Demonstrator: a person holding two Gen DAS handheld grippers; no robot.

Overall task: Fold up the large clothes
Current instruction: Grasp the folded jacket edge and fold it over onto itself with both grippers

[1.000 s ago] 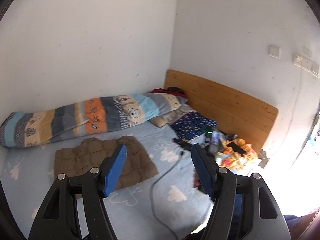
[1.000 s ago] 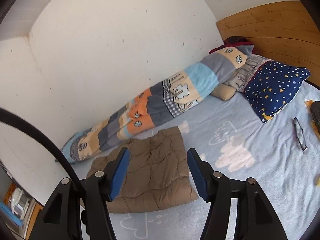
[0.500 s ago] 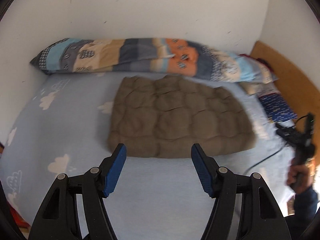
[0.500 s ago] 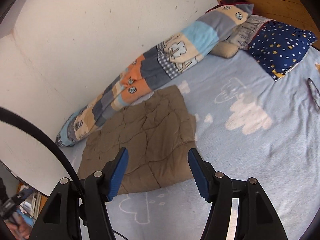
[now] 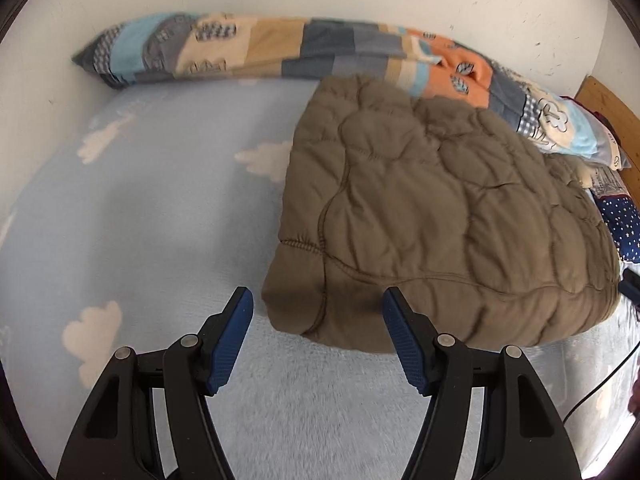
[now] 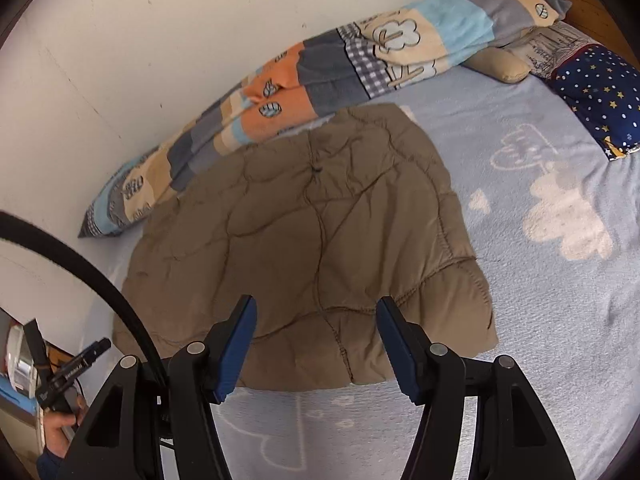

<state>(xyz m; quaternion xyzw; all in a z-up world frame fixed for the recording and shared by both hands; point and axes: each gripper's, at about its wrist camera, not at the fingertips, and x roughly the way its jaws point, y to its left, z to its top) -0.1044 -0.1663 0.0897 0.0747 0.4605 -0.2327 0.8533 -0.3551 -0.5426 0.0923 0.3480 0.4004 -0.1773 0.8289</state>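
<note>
The left tool [image 5: 316, 304], black-armed with blue ribbed pads, hangs with its jaws wide and empty over the pale blue cloud-printed bed sheet [image 5: 160, 216], its gap facing the near left corner of the folded brown quilted padded garment [image 5: 440, 220]; that garment lies flat on the bed, its far edge against the rolled patchwork duvet [image 5: 280, 52] along the white wall; the right tool [image 6: 316, 306] is likewise wide and empty, above the garment's near edge [image 6: 320, 240]; a navy star-printed pillow [image 6: 600, 92] lies at the far right.
</note>
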